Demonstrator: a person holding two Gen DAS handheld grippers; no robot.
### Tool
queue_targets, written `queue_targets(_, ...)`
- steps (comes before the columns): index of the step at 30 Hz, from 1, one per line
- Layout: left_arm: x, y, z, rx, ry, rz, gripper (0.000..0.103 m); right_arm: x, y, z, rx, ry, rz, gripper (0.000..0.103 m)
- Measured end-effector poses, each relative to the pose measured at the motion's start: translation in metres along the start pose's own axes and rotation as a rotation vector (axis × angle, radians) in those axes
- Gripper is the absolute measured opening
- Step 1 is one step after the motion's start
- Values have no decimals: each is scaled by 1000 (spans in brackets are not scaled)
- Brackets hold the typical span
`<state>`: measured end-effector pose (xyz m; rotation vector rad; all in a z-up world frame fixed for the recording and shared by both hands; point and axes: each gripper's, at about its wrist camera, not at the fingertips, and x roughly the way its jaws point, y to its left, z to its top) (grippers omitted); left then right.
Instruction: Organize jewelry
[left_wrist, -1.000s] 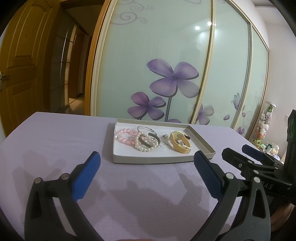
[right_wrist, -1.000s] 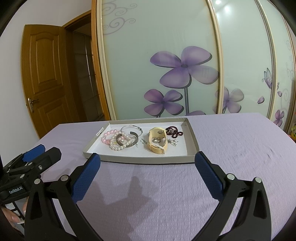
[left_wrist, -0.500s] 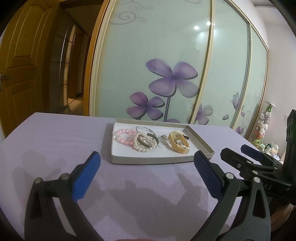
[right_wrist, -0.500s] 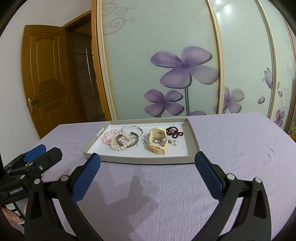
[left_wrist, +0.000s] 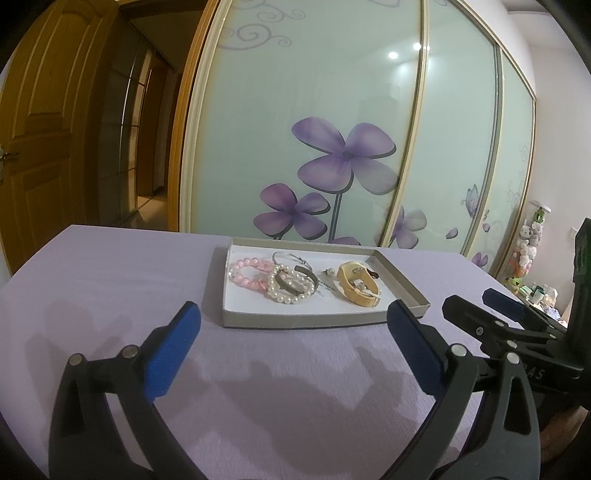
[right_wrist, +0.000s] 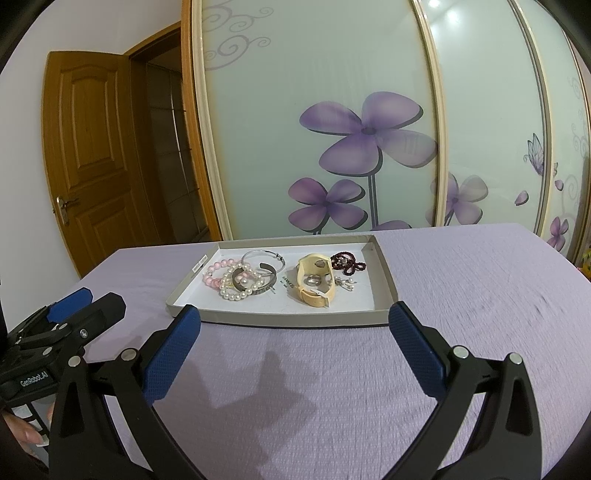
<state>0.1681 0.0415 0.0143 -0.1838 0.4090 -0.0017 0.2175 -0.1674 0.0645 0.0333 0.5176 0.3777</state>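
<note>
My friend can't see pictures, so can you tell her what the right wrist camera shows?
A shallow grey tray on a lilac tablecloth holds a pearl bracelet, pink bead bracelet, silver hoop, cream cuff and dark red beads. The right gripper hovers open before it.

The left gripper (left_wrist: 293, 332) is wide open. Its two blue pads (left_wrist: 171, 349) stand far apart and hold nothing. The right gripper (right_wrist: 294, 332) is wide open too, with its blue pads (right_wrist: 415, 349) far apart and nothing between them. Both point forward, side by side. The right one shows at the right edge of the left view, and the left one at the left edge of the right view. A bit of a hand (right_wrist: 26, 432) holds the left gripper from behind.
</note>
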Motion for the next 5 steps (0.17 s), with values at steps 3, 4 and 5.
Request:
queue_targets(3,1,0,0,-1,4,0,101,1,0,-1,2,1,2,102)
queue_targets(4,1,0,1,-1,4,1,101,1,0,-1,2,1,3,102)
queue_targets(5,1,0,1,0,3,1,101,1,0,-1,1,1,2,102)
